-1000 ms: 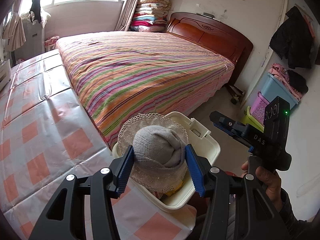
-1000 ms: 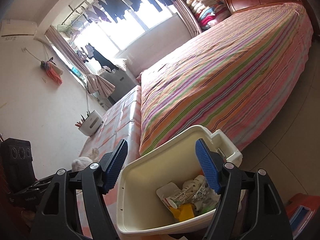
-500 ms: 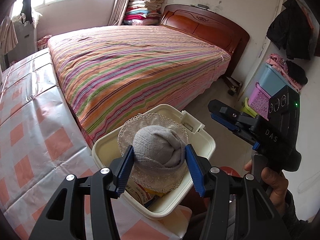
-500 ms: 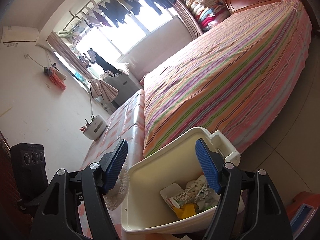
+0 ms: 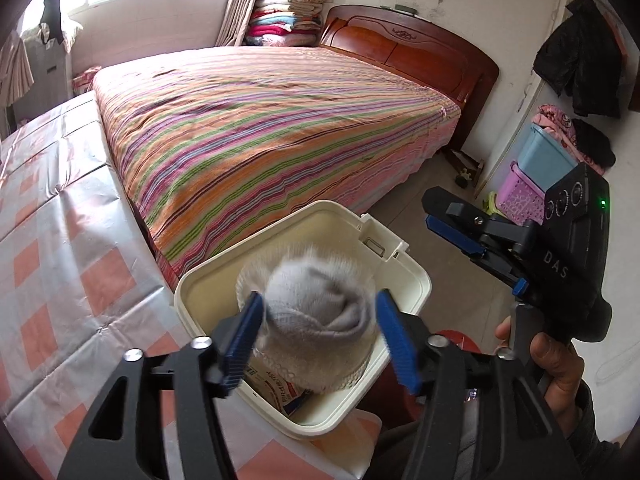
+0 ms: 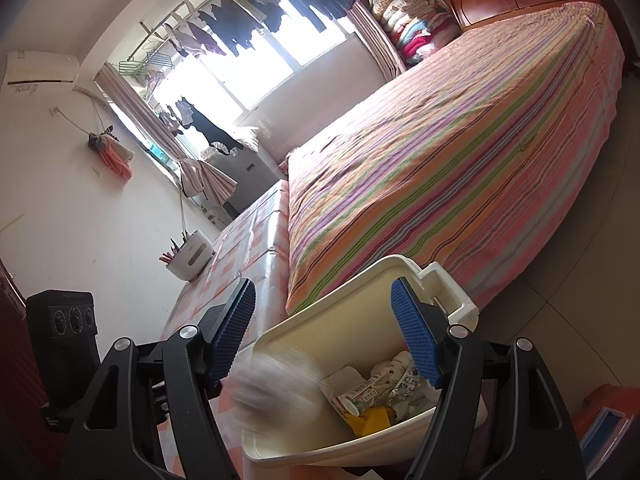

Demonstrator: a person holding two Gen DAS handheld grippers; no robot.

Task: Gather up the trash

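My left claw [image 5: 318, 334] has just been opening; the grey hat [image 5: 316, 316], blurred, crown toward me, sits between its parted pads above the bin [image 5: 404, 276]; right claw [image 6: 324, 334] gapes empty

Both wrist cameras look down closely, sharing the bin [image 5: 412, 276] and, blurrily, bed [image 6: 460, 160].

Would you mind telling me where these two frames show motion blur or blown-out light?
Left wrist view: only the grey hat is smeared, above the bin, while the bed stays sharp. Right wrist view: the hat is a pale streak by the bin's rim, and the window is blown out white, the hanging clothes silhouetted.
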